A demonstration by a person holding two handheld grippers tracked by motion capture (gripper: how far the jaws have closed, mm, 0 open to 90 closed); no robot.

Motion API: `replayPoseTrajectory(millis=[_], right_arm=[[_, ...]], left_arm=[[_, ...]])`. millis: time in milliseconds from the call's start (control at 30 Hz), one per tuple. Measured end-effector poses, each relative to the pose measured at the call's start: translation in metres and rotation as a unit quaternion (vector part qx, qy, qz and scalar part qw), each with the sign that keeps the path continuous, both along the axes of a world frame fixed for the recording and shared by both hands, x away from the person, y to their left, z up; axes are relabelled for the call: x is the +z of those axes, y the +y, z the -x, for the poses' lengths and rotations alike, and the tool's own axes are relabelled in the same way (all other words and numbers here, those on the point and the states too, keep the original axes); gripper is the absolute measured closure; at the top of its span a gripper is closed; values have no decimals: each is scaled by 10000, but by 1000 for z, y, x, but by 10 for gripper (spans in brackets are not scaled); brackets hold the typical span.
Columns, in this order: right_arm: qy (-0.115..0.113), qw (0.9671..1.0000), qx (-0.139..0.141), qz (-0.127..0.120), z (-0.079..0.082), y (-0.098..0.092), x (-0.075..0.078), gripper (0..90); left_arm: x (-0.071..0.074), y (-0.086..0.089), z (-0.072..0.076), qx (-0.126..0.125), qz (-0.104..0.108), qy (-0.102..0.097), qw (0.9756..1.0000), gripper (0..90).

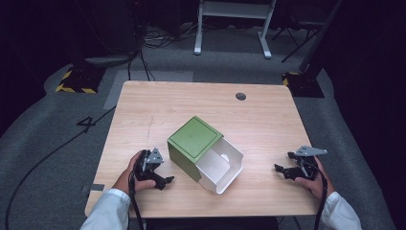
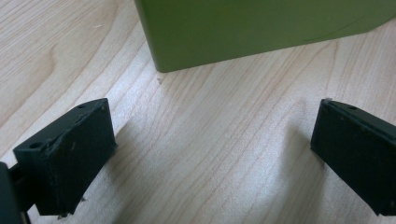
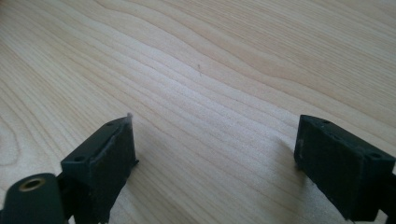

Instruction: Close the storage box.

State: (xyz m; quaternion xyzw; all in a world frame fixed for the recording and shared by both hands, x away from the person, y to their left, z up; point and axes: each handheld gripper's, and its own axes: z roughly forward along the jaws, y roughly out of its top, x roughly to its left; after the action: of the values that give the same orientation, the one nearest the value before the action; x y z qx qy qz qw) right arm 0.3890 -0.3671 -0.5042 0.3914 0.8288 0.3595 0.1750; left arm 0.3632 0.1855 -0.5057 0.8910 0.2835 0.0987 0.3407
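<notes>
Behind green box: white drawer, high view.

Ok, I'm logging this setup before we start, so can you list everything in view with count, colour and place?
Table: one, light wood, centre of the high view.
Box: one, green, middle of the table.
Drawer: one, white, pulled partly out of the box toward the near right; something small and white inside, too unclear to name.
Grommet hole: one, dark, far right of the tabletop.
Frame legs: white, on the floor beyond the table.
Hazard-striped bases: two, yellow-black, at the far corners.
Left gripper: black, open, near left, facing the box.
Right gripper: black, open, near right.
Sleeves: two, white, bottom edge.
</notes>
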Motion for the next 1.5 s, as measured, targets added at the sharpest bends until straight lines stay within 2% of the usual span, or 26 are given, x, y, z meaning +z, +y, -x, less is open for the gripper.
replayPoseTrajectory(millis=[167,333,433,467,500,533,667,800,833,867,900,933,967,1033,1067,1200,1500], right_arm=[[3,10000,-1,0,0,0,0,127],[51,9997,213,110,4,11,4,159],[26,9993,371,61,8,18,7,159],[9,9989,464,-8,11,26,11,163],[9,9989,464,-8,11,26,11,163],[6,9983,564,-110,15,37,14,173],[-110,9954,947,-66,23,60,19,179],[-207,9932,1125,-198,28,71,26,198],[-278,9918,1211,-305,31,76,32,231],[-278,9918,1211,-305,31,76,32,231],[-390,9904,1273,-375,34,81,37,329],[-390,9904,1273,-375,34,81,37,329],[-455,9890,1324,-473,36,84,41,362],[-508,9877,1388,-507,37,88,44,419],[-508,9877,1388,-507,37,88,44,419],[-586,9856,1464,-617,39,94,49,539],[-622,9849,1494,-609,39,102,53,597]], left_arm=[[0,0,0,27,7,6,10000,0],[0,0,0,26,7,7,10000,0],[0,-1,0,38,4,5,10000,0],[0,-1,0,52,-1,4,10000,0],[0,-1,1,64,-8,6,10000,0],[0,-1,1,68,-7,2,10000,0],[0,-1,1,67,-9,2,10000,0],[0,-1,1,75,-6,4,10000,0],[0,-2,1,94,-5,2,10000,0],[0,-2,1,94,-5,2,10000,0],[0,-2,1,125,-9,3,9999,0],[0,-2,1,125,-9,3,9999,0],[0,-2,1,130,-8,3,9999,0],[0,-2,1,129,-9,2,9999,0],[0,-2,1,131,-9,3,9999,0],[0,-2,1,129,-9,2,9999,0],[0,-2,1,129,-10,1,9999,0]])
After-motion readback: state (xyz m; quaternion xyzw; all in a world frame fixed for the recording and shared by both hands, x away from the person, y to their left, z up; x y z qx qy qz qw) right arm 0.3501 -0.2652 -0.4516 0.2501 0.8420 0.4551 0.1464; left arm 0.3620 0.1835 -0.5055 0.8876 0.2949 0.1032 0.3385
